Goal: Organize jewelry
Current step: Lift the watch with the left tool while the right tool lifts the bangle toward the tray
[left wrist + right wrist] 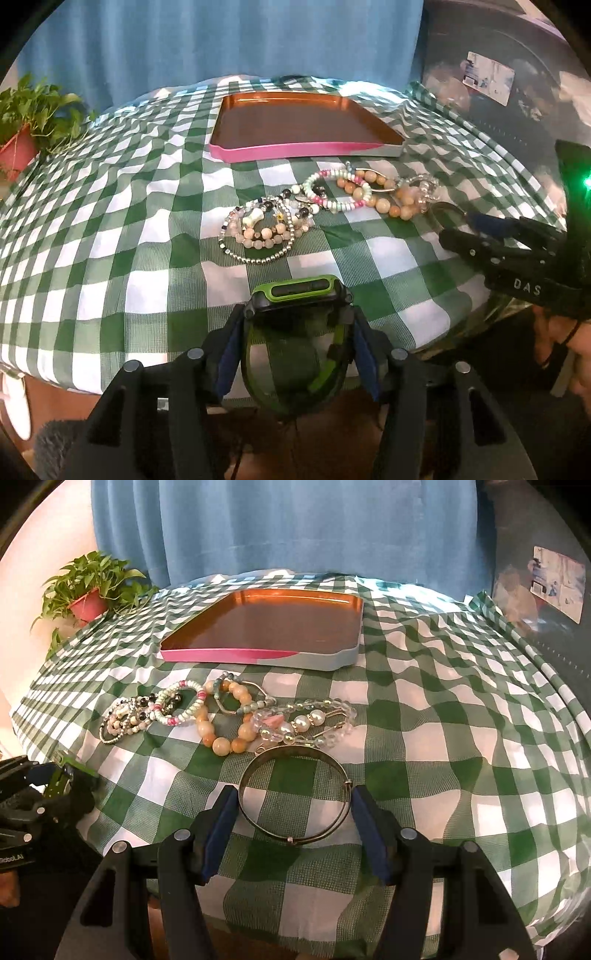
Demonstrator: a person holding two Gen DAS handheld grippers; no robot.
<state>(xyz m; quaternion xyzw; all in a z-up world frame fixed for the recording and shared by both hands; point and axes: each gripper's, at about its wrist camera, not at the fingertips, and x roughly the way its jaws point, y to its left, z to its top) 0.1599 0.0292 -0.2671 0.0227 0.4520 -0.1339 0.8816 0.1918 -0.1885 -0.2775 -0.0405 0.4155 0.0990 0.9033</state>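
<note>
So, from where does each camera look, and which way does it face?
Left wrist: sits on the left gripper, facing forward and down across the checkered tablecloth toward the tray; its fingers grip a green watch.
Right wrist: sits on the right gripper, facing the same way; its fingers flank a metal bangle.
Shared: tray, beaded bracelets, potted plant, blue curtain; each view shows the other gripper at its edge.

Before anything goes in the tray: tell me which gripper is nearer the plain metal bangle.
Right. The right gripper has the metal bangle between its fingers on the checked cloth. The left gripper, holding a green watch, is off to the bangle's left.
</note>
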